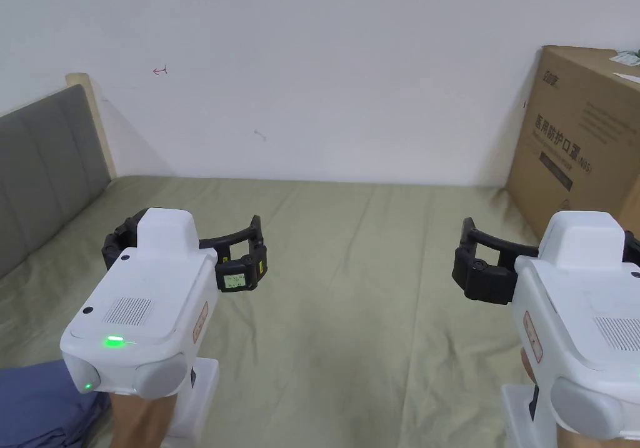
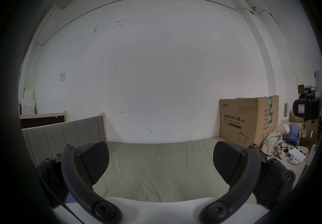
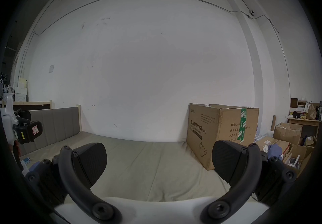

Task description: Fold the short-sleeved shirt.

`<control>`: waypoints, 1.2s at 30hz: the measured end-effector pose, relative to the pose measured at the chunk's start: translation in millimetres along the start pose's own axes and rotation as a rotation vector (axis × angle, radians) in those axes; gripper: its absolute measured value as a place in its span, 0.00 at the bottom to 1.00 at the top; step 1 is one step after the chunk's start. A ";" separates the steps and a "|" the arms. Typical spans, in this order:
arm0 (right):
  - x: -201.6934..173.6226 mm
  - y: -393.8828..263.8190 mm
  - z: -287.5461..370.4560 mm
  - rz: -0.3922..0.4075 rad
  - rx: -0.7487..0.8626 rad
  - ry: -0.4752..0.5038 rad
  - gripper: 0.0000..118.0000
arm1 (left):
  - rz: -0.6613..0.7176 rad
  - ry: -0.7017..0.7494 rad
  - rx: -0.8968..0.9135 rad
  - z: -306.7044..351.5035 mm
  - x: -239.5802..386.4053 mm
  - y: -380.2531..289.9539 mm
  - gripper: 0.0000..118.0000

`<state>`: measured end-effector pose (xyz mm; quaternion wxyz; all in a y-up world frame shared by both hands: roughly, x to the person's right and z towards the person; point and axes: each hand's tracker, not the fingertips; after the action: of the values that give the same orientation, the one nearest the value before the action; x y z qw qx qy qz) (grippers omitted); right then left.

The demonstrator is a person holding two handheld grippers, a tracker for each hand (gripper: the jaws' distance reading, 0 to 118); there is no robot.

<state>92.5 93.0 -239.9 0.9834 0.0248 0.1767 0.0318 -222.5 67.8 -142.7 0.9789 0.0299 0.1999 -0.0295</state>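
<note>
Two white handheld grippers with black jaws are held above an olive-green bed sheet [image 1: 350, 293]. On the left gripper [image 2: 161, 161] the jaws stand wide apart with nothing between them; the right gripper [image 3: 159, 161] is likewise spread and empty. At the near left corner of the bed, just beside the left hand, lies a crumpled blue-grey shirt [image 1: 37, 405], bunched in soft folds and only partly seen. A large brown cardboard box [image 1: 587, 149] stands at the bed's far right, against the white wall [image 1: 312, 62].
</note>
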 end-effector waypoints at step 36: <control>-2.4 -1.1 1.9 0.007 0.002 0.002 1.00 | 0.010 0.010 0.002 4.6 -6.0 -2.8 1.00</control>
<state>91.0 91.7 -237.3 0.9831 0.0262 0.1775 0.0352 -226.4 64.9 -136.3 0.9780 0.0319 0.2046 -0.0246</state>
